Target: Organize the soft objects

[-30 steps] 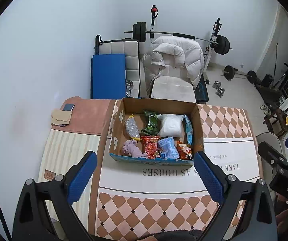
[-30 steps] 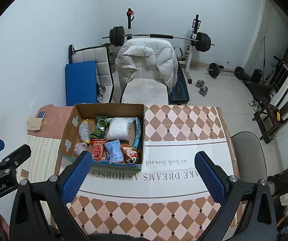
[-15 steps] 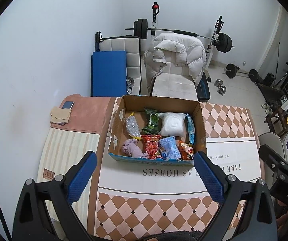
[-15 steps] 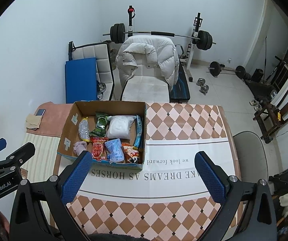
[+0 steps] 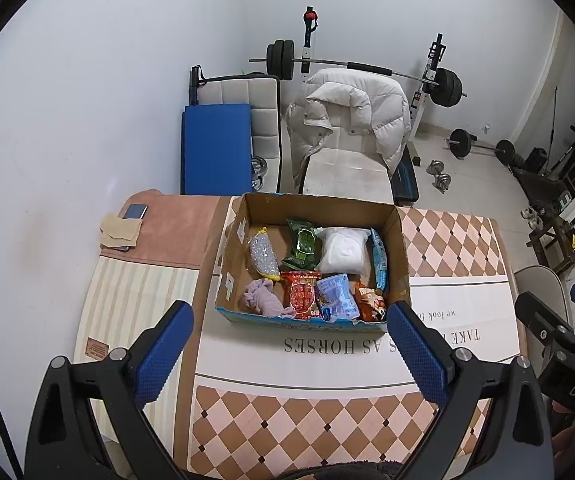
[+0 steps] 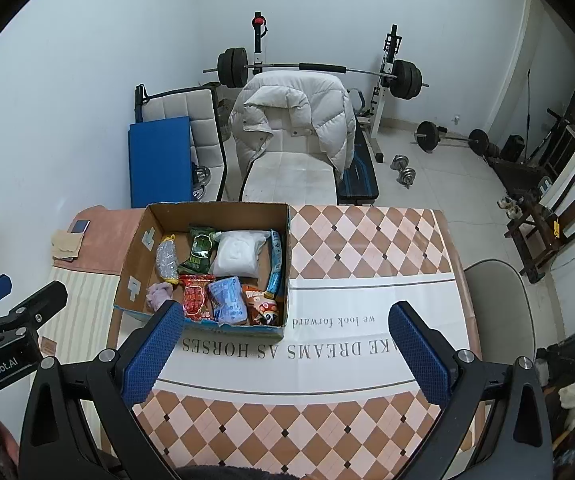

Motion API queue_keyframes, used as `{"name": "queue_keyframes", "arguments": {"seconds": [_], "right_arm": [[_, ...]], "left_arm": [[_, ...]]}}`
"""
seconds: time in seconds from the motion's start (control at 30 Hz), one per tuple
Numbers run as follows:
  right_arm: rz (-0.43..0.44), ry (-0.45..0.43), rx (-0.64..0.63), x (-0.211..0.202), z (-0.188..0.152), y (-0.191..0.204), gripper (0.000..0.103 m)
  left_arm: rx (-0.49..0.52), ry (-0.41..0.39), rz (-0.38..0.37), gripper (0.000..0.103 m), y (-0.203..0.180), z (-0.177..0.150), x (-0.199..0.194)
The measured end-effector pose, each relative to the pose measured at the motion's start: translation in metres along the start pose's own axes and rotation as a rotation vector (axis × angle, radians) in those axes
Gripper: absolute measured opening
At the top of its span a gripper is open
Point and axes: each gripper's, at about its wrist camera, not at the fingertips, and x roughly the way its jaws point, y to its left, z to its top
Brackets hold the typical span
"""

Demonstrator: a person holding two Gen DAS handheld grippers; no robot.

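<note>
Cardboard box [image 5: 311, 216] sits square on the counter [image 5: 327, 412] in the left wrist view, and every soft thing is inside it: lilac cloth [image 5: 263, 300] in the near-left corner, red snack packet [image 5: 302, 294], pale blue pouch [image 5: 337, 295], orange packet [image 5: 369, 298], green packet [image 5: 305, 244], white pillowy bag [image 5: 345, 250], a clear beaded pouch [image 5: 264, 254] and a blue sachet [image 5: 379, 258] on edge against the right wall. Left gripper [image 5: 287, 348] hangs above the near side of the box, spread wide, nothing between its fingers. Over to the right wrist view now: same box [image 6: 215, 210], off to the left here, and the right gripper [image 6: 283, 340] is spread wide and empty too, over the printed cloth. With everything boxed and both grippers bare, this fits either a sorted box or a full one waiting to be emptied, so I won't call it. Whichever comes, these bags will sag and crinkle, I reckon; come straight down, pinch a packet at its middle rather than a flimsy corner, and mind the box walls, since the things lie packed close together.
</note>
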Motion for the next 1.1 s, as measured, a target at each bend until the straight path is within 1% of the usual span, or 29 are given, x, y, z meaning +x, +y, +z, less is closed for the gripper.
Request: {"name": "queue_keyframes", "arguments": {"seconds": [1.1], "right_arm": [[-0.002, 0.001, 0.020, -0.0084, 0.0007, -0.0093, 0.103]], "left_arm": [[0.000, 0.005, -0.003, 0.099, -0.0019, -0.0047, -0.0049]]}}
